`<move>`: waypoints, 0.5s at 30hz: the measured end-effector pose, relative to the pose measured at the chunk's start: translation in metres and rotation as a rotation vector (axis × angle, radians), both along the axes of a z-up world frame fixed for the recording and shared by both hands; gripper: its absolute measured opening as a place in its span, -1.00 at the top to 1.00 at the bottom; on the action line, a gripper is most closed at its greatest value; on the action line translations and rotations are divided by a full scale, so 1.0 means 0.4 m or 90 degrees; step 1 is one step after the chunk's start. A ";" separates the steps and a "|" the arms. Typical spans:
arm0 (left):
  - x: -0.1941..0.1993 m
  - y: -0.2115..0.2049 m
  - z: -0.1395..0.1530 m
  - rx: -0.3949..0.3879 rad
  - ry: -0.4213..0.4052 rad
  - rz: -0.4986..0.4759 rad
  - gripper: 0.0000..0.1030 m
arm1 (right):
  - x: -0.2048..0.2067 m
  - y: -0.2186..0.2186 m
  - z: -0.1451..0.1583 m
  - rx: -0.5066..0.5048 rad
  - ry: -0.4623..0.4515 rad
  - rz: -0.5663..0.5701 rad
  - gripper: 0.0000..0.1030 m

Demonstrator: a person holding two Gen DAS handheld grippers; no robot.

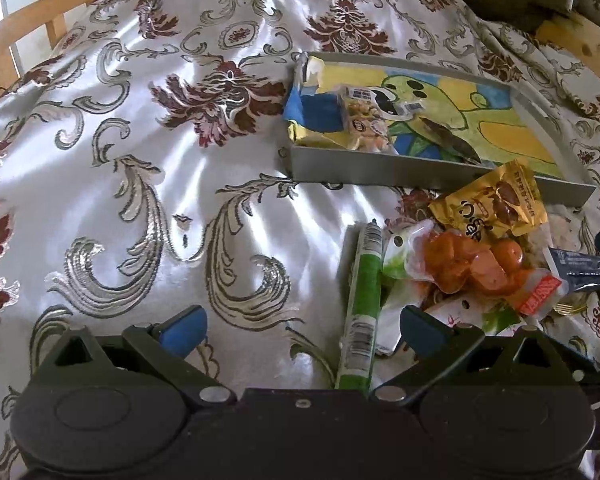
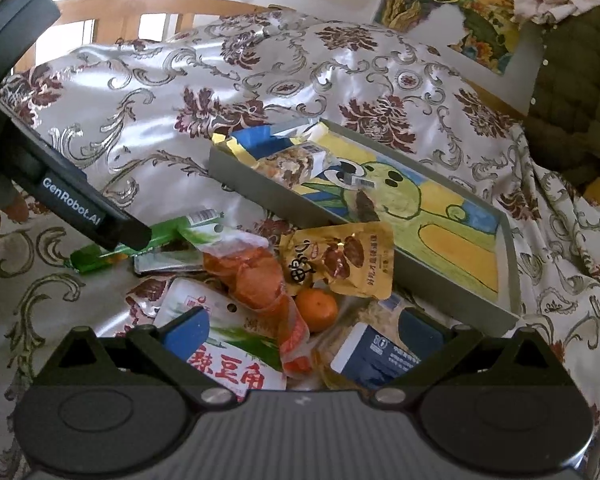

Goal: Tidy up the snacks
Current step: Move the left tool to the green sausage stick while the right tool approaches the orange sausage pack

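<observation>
Mid-sort: tray (image 1: 440, 174) sits on the patterned cloth (image 1: 140, 160), far right of the left view, with a few packs already in its left end, including a clear nut pack (image 1: 364, 120). Most of the drawing-lined bottom is bare. Loose pile remains near the tray's front wall: green stick pack (image 1: 362, 308), orange sausage pack (image 1: 472, 268), gold date pouch (image 1: 496, 204), a tangerine (image 2: 317, 309), a white-green bean pack (image 2: 220, 344), a dark blue pack (image 2: 376, 356).

Left tongs (image 1: 300, 332) are spread wide, holding nothing, low over the cloth. Green stick pack lies lengthwise between the blue pads (image 1: 184, 330), closer to the right one. Looks like the pick-up step for that stick. Next move likely calls for a small shift right to centre it, a drop to the cloth, then closing across the narrow width.

Right tongs (image 2: 300, 332) are also spread, empty, hovering over the near side of the pile, bean pack and blue pack under the fingers. In the right view the left tool body angles down from the upper left, tip over the green stick.

Risk: the stick is thin and flat and may slip on the slick cloth.
</observation>
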State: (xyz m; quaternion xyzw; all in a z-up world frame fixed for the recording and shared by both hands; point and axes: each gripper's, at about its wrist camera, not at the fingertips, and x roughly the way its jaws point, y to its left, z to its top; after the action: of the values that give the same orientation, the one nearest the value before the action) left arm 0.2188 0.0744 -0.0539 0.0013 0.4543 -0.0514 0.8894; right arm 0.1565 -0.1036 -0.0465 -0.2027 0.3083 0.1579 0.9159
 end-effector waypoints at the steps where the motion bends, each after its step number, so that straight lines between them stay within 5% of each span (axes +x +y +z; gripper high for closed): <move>1: 0.002 -0.001 -0.001 0.000 0.000 0.000 -0.99 | 0.002 0.002 -0.003 -0.003 0.000 0.002 -1.00; 15: 0.019 -0.001 -0.013 0.005 0.001 0.001 -0.99 | 0.024 0.029 -0.028 -0.034 -0.012 0.010 -0.99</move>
State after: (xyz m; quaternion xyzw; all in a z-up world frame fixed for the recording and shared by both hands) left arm 0.2264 0.0741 -0.0590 0.0044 0.4554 -0.0489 0.8889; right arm 0.1663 -0.0920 -0.0577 -0.2311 0.3024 0.1547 0.9117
